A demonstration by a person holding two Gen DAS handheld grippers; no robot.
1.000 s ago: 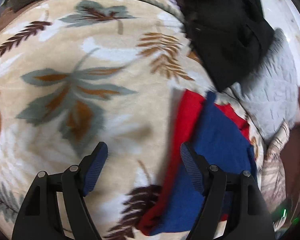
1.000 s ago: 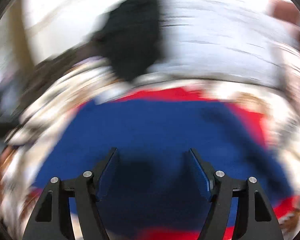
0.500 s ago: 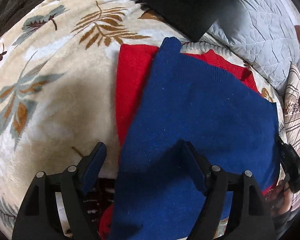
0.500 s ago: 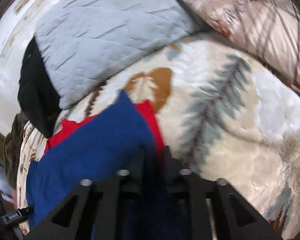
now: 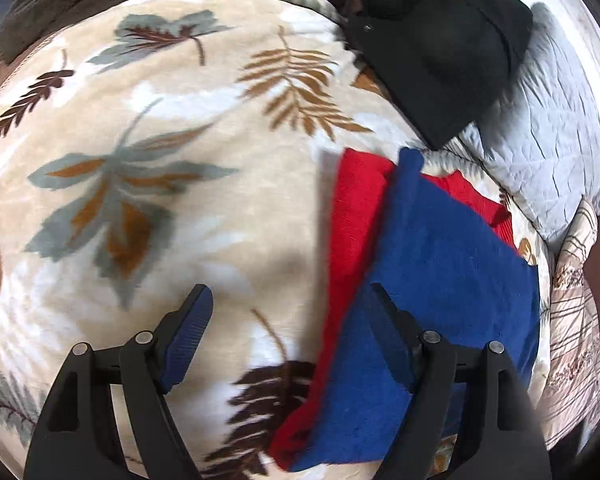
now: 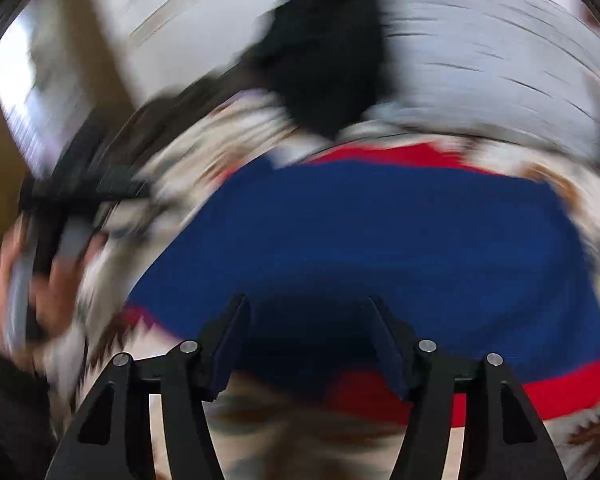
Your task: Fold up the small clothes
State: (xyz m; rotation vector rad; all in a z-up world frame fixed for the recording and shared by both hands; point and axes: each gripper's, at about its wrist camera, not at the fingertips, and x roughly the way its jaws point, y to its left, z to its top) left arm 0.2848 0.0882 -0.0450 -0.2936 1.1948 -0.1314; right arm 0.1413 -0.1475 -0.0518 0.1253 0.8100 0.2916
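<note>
Blue knit cloth (image 5: 440, 280) lies on red cloth (image 5: 356, 216), under the left gripper's (image 5: 288, 336) right finger. Left gripper wide, empty. Right gripper (image 6: 308, 344) opening, empty, above the blue edge. Soft, limp, light; pinch a corner.

Seen from the left tool (image 5: 286, 330), the leaf-print blanket (image 5: 148, 184) spreads below and ahead, with only blanket between the tool's fingers. Ahead and to its right lie two folded cloths, the upper cloth (image 5: 440, 280) stacked on the lower cloth (image 5: 356, 216), whose edge shows to the left and beyond. Farther ahead on the right a dark garment (image 5: 440, 60) rests partly on a quilted pillow (image 5: 552, 136). The right tool (image 6: 306, 340), its jaws opening, hangs over the near edge of the upper cloth, with the garment and pillow beyond.
</note>
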